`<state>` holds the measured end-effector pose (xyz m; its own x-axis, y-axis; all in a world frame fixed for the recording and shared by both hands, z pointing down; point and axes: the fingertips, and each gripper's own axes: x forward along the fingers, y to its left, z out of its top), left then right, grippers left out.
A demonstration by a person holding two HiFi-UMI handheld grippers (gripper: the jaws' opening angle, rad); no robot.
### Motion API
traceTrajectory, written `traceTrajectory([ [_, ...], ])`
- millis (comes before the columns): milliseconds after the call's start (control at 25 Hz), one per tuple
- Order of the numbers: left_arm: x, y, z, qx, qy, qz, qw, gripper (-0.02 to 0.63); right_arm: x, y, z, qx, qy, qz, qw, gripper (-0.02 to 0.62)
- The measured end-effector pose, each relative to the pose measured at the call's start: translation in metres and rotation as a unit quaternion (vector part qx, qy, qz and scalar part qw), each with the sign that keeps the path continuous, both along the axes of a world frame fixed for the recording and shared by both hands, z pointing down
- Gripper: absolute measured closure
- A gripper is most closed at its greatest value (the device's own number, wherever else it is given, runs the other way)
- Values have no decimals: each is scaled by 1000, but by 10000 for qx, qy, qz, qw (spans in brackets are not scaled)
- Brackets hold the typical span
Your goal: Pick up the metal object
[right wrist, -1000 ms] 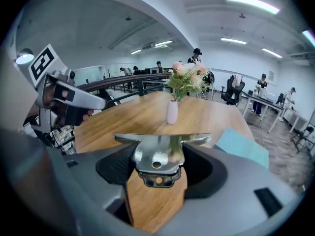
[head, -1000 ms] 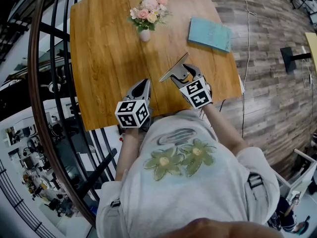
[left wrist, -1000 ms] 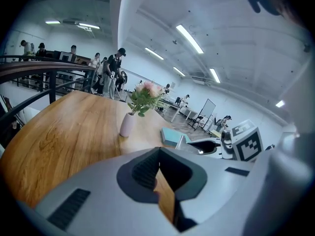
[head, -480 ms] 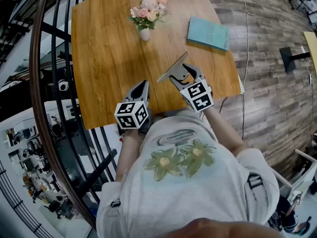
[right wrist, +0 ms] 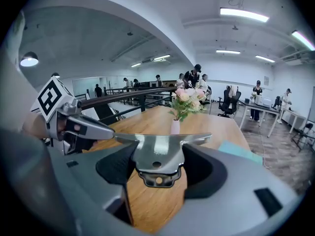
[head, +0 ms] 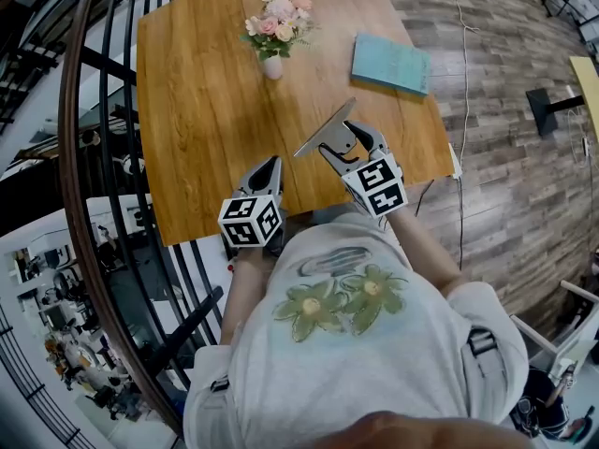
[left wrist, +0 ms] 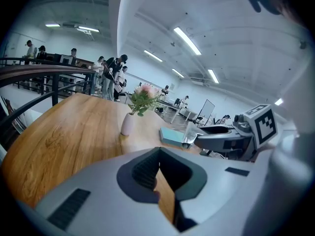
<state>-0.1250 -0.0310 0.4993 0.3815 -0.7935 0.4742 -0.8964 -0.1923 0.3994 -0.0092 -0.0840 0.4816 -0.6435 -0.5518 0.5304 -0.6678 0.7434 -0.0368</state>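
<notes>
Gripping the metal object [head: 323, 129] between its 2 jaws, the right gripper [head: 348, 145] is holding it over the wooden table [head: 197, 92], the flat plate sticking out ahead of the fingertips. Bare tabletop is lying between it and the flower vase [head: 278, 26] and teal book [head: 391, 64]; the table's near edge is sitting just behind. The left gripper [head: 265, 168] is hovering beside it, jaws together, empty.
</notes>
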Motion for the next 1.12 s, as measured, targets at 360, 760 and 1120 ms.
traceTrajectory([
  [360,8,17,-8,120,-90,137,9998,592,2,17,-28,211,-168,80,9996,302],
  [760,25,29,-14,270,-203,350,9988,592,14,32,-60,515,-464,227,9973,302],
  [1120,34,37,-23,445,-366,480,9972,592,21,43,-72,683,-541,273,9958,302],
])
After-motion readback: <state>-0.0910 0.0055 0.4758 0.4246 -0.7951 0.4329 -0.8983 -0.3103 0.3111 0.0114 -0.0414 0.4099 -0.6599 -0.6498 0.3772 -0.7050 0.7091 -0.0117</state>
